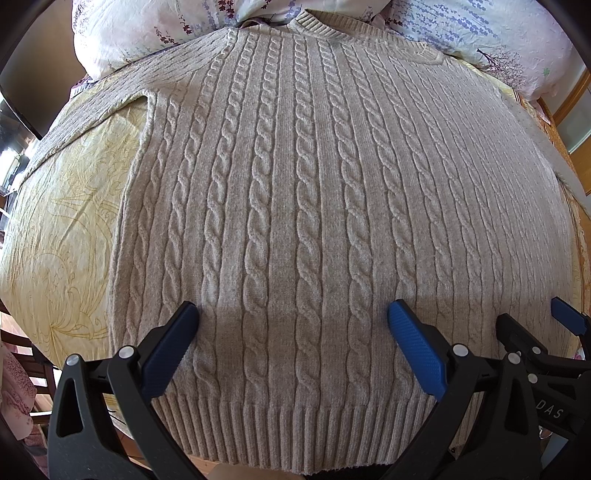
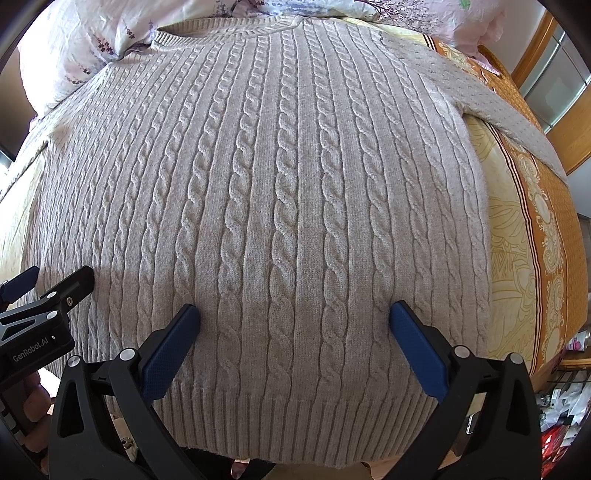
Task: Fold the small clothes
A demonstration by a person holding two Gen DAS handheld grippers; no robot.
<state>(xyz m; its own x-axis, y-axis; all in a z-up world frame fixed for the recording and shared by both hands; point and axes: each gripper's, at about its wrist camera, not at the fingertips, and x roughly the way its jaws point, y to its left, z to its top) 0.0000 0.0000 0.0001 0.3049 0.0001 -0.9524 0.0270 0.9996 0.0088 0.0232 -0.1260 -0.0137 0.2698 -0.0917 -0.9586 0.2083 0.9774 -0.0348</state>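
A beige cable-knit sweater lies flat and spread out on the bed, collar at the far end, ribbed hem nearest me; it also fills the right wrist view. Its left sleeve and right sleeve stretch outward. My left gripper is open and empty, hovering over the lower left half just above the hem. My right gripper is open and empty over the lower right half. The right gripper shows at the right edge of the left wrist view; the left gripper shows at the left edge of the right wrist view.
The sweater rests on a yellow patterned bedsheet with an orange border. Floral pillows lie beyond the collar. A wooden frame stands at the far right, and clutter sits on the floor at lower right.
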